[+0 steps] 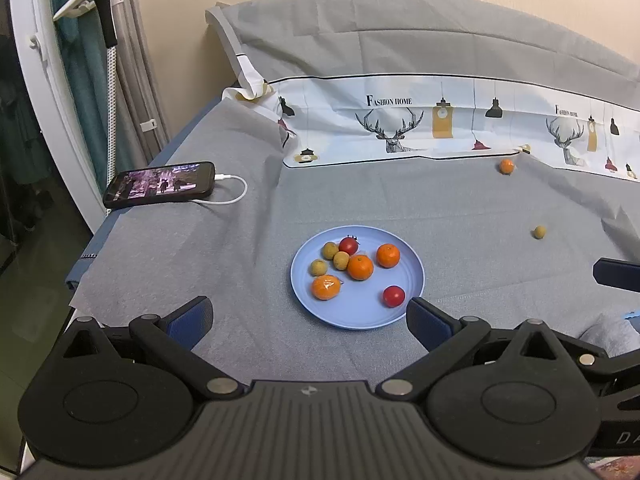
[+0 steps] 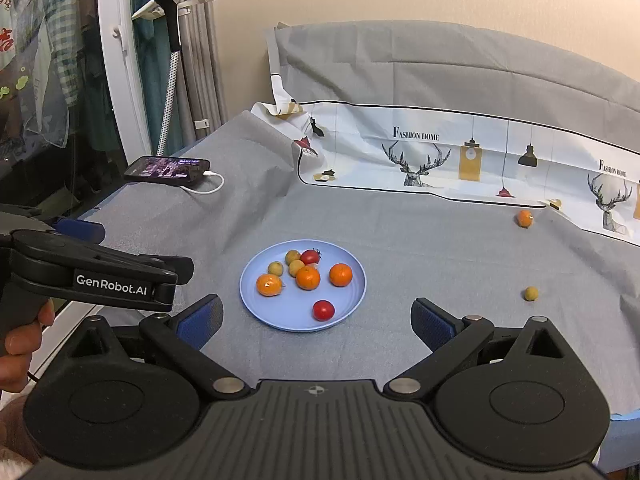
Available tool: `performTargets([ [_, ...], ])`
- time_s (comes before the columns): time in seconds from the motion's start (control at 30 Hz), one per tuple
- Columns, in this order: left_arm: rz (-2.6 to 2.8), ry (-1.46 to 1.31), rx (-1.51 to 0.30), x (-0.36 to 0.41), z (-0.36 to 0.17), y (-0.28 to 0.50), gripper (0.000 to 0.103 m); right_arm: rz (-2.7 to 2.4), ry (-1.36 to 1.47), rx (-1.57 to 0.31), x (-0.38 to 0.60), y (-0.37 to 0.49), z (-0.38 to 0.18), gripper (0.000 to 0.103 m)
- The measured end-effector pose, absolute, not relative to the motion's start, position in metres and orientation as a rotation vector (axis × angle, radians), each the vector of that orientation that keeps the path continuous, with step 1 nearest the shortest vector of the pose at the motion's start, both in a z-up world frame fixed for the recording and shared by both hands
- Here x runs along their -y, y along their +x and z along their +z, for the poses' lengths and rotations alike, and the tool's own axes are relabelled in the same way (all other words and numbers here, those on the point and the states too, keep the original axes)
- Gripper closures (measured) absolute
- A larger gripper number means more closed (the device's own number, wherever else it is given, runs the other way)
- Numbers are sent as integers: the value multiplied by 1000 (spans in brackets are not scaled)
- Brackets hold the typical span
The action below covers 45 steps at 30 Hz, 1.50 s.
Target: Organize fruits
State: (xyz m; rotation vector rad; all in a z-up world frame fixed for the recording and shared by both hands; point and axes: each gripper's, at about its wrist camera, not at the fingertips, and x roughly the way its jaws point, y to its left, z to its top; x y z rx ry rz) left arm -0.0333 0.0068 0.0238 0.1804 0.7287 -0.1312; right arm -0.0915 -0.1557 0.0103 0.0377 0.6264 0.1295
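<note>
A grey cloth (image 1: pixel 400 208) covers the table, and a printed sheet (image 1: pixel 440 120) with stags and lamps runs along its far side, below a grey cover (image 1: pixel 400 32) propped against the wall.

Both grippers hang low over the near edge. The left gripper (image 1: pixel 310 316) has its fingers (image 1: pixel 192 318) spread wide with nothing between them, just short of the plate. The right gripper (image 2: pixel 316 318) is spread wide and empty too; in its view the left one shows from the side at the left, held in a hand (image 2: pixel 24 340).

A blue plate (image 2: pixel 348 312) sits in the middle of the cloth. On it lie three oranges (image 2: pixel 308 278), two tomatoes (image 2: pixel 323 310) and three small tan fruits (image 2: pixel 296 267), most of them bunched toward the far side, with one tomato alone near the front rim.

A phone (image 1: pixel 160 184) with a lit screen lies at the far left corner, a white cable (image 1: pixel 236 192) plugged into it.

Two fruits lie off the plate, well to the right: a small orange (image 1: pixel 506 166) just beside the printed sheet, and a tan fruit (image 1: pixel 539 232) nearer, alone on the cloth.
</note>
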Motion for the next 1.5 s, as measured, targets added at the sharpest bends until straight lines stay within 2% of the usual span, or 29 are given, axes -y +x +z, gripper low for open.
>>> performTargets([
  [1.03,-119,202,-798,0,14,-11,0,122,59,-642,163,-80,2,3],
  [1.5,-151,263,-832,46,7,35,0,-66,193,-658,226,-59,-24,3],
])
